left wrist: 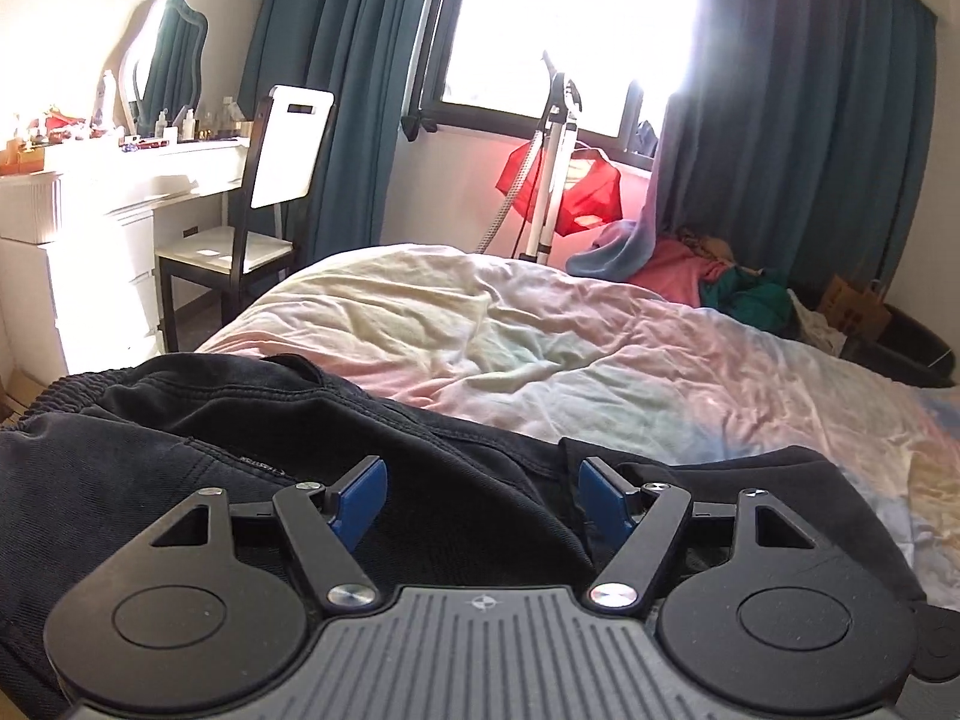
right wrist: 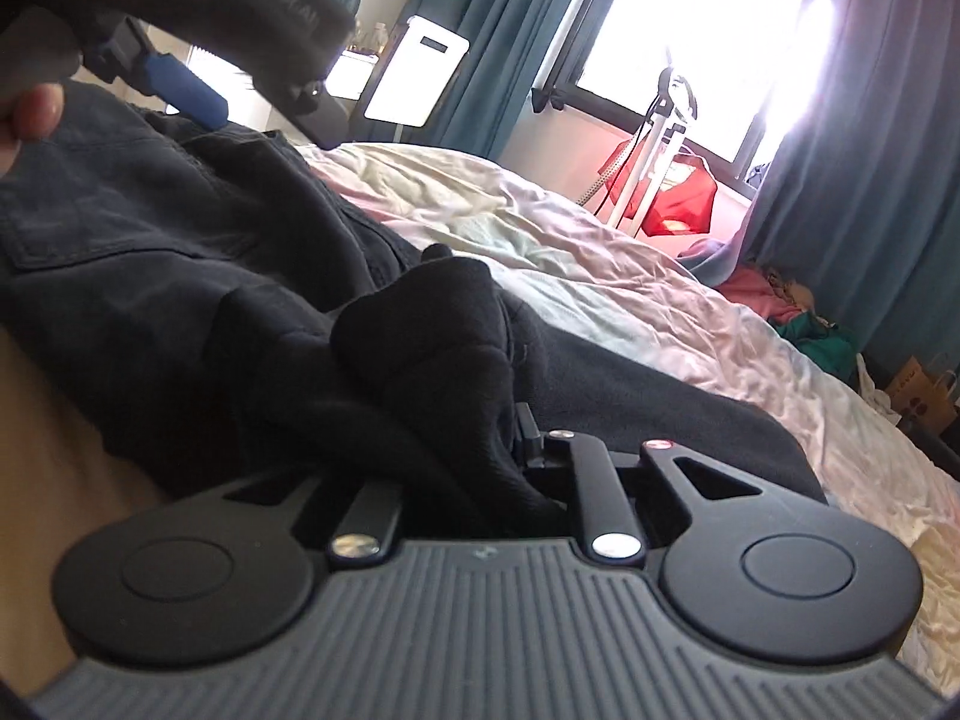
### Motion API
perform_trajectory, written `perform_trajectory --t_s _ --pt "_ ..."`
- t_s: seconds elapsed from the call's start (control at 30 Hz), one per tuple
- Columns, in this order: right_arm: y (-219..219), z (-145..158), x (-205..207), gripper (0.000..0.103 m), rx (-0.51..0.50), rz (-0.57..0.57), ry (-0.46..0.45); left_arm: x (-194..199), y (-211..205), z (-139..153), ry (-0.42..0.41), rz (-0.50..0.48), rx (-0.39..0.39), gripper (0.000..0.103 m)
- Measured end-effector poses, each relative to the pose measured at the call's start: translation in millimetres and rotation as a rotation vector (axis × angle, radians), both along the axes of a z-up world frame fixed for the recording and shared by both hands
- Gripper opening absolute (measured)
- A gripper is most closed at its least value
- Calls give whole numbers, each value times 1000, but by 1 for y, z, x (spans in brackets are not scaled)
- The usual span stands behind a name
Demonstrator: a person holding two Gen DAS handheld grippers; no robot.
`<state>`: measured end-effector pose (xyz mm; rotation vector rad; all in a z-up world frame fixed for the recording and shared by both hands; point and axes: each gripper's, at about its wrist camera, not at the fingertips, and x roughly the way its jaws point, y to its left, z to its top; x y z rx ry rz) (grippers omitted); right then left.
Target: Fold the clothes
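Note:
Black pants with an elastic waistband lie crumpled on the near part of the bed. My left gripper is open, its blue pads spread just above the black cloth, holding nothing. In the right wrist view the same pants spread to the left, with a pocket showing. My right gripper is shut on a bunched fold of the black pants, which hides its fingertips. The left gripper shows at the upper left of that view, above the pants.
The bed has a wrinkled pastel sheet. A pile of pink, blue and green clothes lies at its far right. A chair and white dresser stand at left. A stand with a red garment is by the window.

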<state>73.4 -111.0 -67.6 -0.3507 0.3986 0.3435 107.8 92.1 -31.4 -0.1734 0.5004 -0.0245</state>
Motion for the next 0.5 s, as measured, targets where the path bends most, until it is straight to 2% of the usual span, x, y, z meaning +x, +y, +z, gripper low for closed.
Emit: perform_trajectory --t_s 0.03,0.1,0.17,0.27,0.37,0.5 --pt "-1 1 -1 19 17 8 26 -1 -3 -1 -4 -14 1 73" --pt "-4 4 -4 29 50 25 77 -4 -10 -1 -19 -40 7 73" --pt "-7 7 -6 52 84 41 128 -8 -17 0 -40 -65 16 73" --pt "-18 17 -14 65 156 67 199 -14 -28 2 -71 -103 25 75" --pt "-47 34 -23 67 257 50 206 -22 -41 2 -103 -150 52 77" --pt "-94 43 -18 67 395 -92 175 -33 -62 0 -141 -230 112 78"
